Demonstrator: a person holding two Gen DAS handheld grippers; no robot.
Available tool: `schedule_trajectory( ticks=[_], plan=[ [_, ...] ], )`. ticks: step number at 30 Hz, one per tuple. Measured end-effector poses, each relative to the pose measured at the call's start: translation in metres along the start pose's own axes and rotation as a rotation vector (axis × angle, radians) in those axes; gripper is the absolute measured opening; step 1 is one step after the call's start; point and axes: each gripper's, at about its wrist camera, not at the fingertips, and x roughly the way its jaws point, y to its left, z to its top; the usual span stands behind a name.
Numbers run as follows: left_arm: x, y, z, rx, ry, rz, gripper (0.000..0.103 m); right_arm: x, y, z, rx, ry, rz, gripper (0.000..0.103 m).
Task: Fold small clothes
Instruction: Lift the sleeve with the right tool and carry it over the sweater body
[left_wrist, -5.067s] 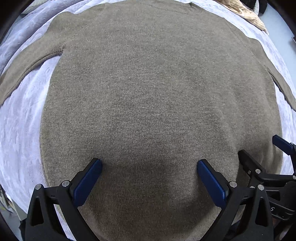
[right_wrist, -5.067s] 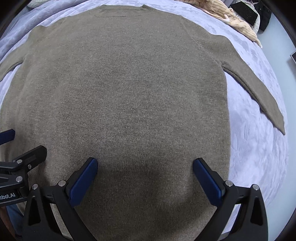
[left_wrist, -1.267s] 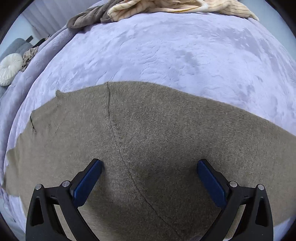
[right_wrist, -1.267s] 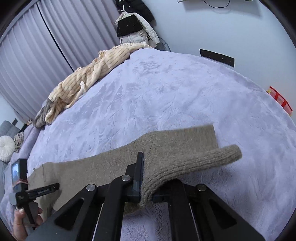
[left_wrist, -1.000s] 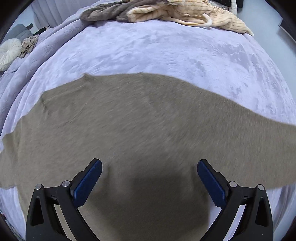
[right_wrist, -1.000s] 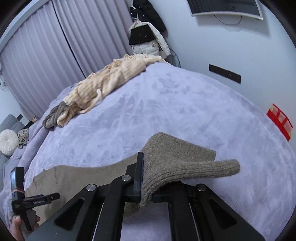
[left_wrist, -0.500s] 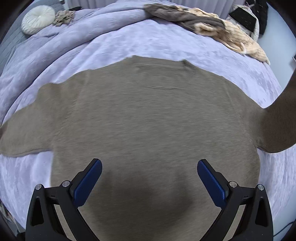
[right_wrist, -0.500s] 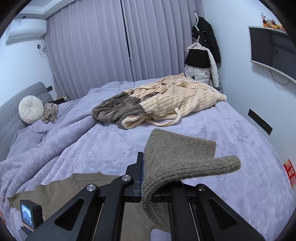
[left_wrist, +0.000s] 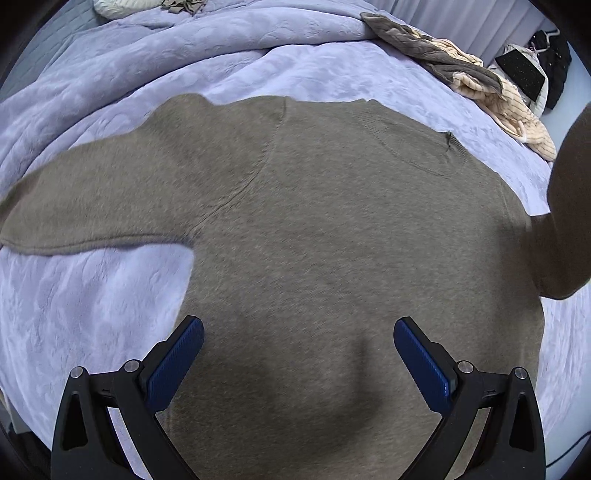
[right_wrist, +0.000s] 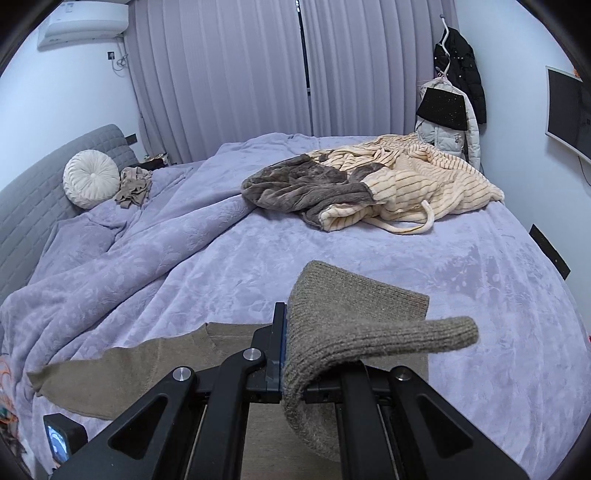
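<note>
A brown knit sweater (left_wrist: 325, 236) lies flat on the lilac bed cover (left_wrist: 88, 295), its left sleeve (left_wrist: 92, 206) stretched out to the left. My left gripper (left_wrist: 297, 354) hovers open above the sweater's lower body, nothing between its blue pads (left_wrist: 173, 360). In the right wrist view my right gripper (right_wrist: 291, 354) is shut on the ribbed cuff of the right sleeve (right_wrist: 354, 325), held up above the bed. That lifted sleeve (left_wrist: 569, 206) rises at the right edge of the left wrist view.
A heap of striped cream and brown clothes (right_wrist: 373, 184) lies at the far side of the bed. A round white cushion (right_wrist: 90, 179) and a small crumpled garment (right_wrist: 135, 188) rest by the grey headboard (right_wrist: 33, 199). Curtains (right_wrist: 258, 70) and hanging coats (right_wrist: 450, 99) stand behind.
My right gripper has lifted the sleeve cuff and swung round, so the bed's far side now shows. My left gripper has slid across the sweater towards its left sleeve.
</note>
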Motion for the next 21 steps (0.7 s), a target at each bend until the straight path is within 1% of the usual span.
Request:
schedule_trajectory(
  ticks=[7,10,21],
  plan=[
    [0.001,0.020,-0.011,-0.013,0.000,-0.004,0.103,0.013,0.038,-0.009,-0.025,0.026,0.012,0.005],
    [0.002,0.029,-0.015,-0.033,0.010,-0.019,0.103,0.025,0.054,-0.020,-0.026,0.051,0.016,0.005],
    [-0.013,0.058,-0.021,-0.054,-0.009,-0.028,0.103,0.076,0.113,-0.070,-0.086,0.164,0.011,0.005]
  ],
)
